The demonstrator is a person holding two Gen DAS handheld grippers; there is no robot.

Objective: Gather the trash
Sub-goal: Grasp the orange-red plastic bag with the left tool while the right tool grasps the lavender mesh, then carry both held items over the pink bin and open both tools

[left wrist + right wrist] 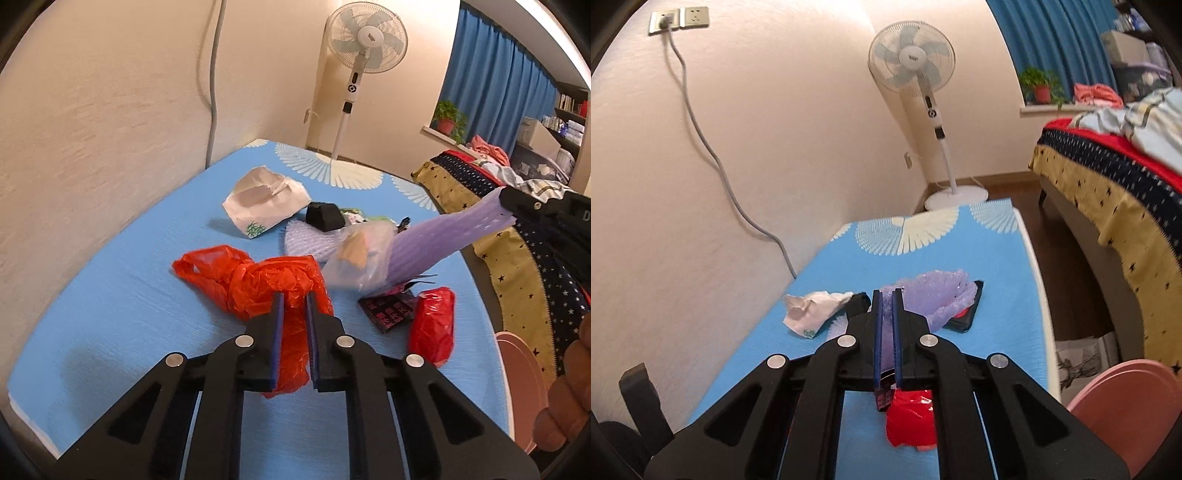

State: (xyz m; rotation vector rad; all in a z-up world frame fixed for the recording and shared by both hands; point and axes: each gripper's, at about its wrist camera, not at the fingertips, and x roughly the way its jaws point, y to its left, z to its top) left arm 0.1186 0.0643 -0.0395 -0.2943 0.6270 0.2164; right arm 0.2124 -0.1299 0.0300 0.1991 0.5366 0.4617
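Trash lies on a table with a blue cloth (129, 314). My left gripper (295, 297) is shut on a crumpled red plastic bag (236, 280), which bunches up between its pads. My right gripper (508, 206) reaches in from the right, shut on a purple foam net sleeve (443, 243) that it holds up at a slant, the sleeve's low end still among the pile. In the right wrist view the sleeve (934, 295) fans out beyond the right gripper (885, 295). A second red bag (434, 326) lies near the table's right edge.
A white paper bag (264, 205), a black object (325, 216), a clear plastic bag (360, 258), another purple net (306, 242) and a dark wrapper (388, 312) lie on the table. A pink bin (1126, 406) stands right of it, beside a bed (1108, 206). A fan (912, 62) stands behind.
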